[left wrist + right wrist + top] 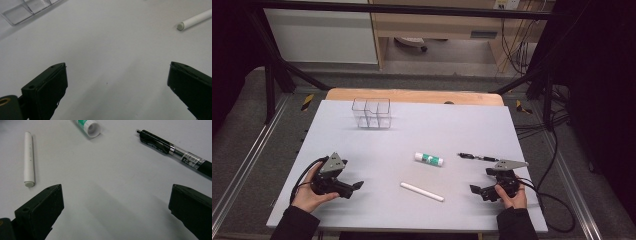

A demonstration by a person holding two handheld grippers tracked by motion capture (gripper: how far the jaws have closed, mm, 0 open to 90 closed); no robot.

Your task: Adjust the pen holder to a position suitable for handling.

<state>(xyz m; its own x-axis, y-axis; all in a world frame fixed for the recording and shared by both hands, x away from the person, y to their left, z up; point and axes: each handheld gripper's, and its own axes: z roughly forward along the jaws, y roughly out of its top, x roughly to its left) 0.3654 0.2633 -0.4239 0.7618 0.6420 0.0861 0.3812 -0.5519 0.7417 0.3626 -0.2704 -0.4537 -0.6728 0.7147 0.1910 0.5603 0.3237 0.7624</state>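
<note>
Two grippers, jaws apart: left gripper (357,185), right gripper (474,189) | one pen (477,157) | one glue stick (429,159) | one white stick (422,192)

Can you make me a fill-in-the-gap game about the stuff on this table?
1. The clear organizer stands at the far side of the table and has nothing ____ it.
2. The glue stick has a white and ____ label.
3. The black pen lies nearest the ____ gripper.
4. The left gripper and the right one are both ____, holding nothing; the white stick lies between them.

Missing words: inside; green; right; open
</note>
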